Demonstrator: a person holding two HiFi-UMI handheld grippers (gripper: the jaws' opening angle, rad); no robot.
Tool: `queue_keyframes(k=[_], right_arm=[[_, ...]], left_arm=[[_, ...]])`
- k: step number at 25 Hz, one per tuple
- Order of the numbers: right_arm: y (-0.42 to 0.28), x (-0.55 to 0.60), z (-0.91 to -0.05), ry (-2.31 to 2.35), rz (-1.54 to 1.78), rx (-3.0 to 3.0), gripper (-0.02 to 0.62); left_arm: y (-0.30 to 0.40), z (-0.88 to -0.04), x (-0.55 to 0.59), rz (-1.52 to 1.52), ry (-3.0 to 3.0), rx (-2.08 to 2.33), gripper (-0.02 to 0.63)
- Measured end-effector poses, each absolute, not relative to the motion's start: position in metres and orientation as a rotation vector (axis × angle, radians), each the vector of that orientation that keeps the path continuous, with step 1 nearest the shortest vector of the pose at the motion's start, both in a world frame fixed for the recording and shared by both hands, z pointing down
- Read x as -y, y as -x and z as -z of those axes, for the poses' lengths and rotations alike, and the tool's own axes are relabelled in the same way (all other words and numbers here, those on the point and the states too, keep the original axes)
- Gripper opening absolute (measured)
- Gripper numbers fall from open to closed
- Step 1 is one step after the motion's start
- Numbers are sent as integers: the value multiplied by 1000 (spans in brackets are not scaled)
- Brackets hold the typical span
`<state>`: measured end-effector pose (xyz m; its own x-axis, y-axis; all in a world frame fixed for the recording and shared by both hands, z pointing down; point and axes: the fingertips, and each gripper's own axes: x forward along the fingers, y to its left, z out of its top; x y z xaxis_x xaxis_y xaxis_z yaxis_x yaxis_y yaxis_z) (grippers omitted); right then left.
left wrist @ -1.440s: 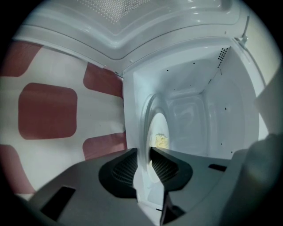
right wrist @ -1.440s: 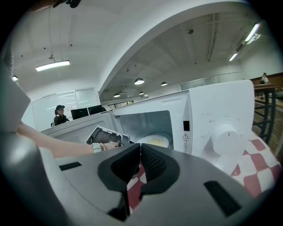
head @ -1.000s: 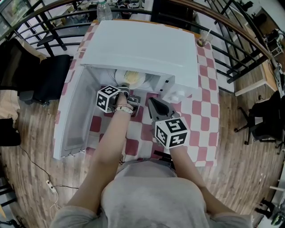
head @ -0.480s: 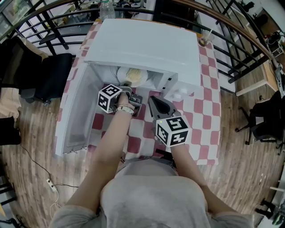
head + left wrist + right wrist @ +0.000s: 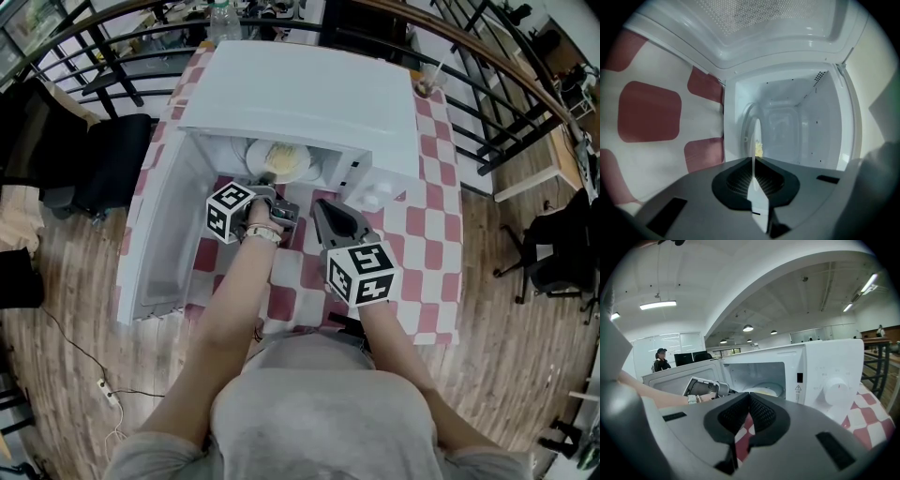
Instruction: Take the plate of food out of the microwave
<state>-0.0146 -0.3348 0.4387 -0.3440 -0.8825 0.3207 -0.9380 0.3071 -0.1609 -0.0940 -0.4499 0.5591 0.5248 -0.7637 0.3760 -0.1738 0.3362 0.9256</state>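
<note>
The white microwave (image 5: pixel 300 103) stands on the red-and-white checked table (image 5: pixel 427 234) with its door (image 5: pixel 155 234) swung open to the left. Inside lies a white plate (image 5: pixel 278 161) with pale yellow food (image 5: pixel 281 155). My left gripper (image 5: pixel 274 192) reaches into the opening and is shut on the plate's near rim. In the left gripper view the plate (image 5: pixel 753 140) shows edge-on, pinched between the jaws of the left gripper (image 5: pixel 753 176). My right gripper (image 5: pixel 323 208) hovers in front of the control panel, shut and holding nothing; its own view shows the right gripper (image 5: pixel 749 397) and the plate (image 5: pixel 761 392).
A cup with a straw (image 5: pixel 427 86) stands at the table's far right corner and a bottle (image 5: pixel 217 21) behind the microwave. A black chair (image 5: pixel 103 159) and railings lie to the left. A person (image 5: pixel 661 359) sits far off in the right gripper view.
The left gripper has shifted very slightly at the microwave's mouth, and more of the plate now shows in the opening. The right gripper has stayed put.
</note>
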Motion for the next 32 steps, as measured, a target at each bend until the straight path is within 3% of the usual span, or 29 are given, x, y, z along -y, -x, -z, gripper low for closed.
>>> queue_keyframes(k=[32], right_arm=[[29,295,-409,-1774,-304,2432,26]], left_arm=[[111,-508,393,577,-1301,880,15]])
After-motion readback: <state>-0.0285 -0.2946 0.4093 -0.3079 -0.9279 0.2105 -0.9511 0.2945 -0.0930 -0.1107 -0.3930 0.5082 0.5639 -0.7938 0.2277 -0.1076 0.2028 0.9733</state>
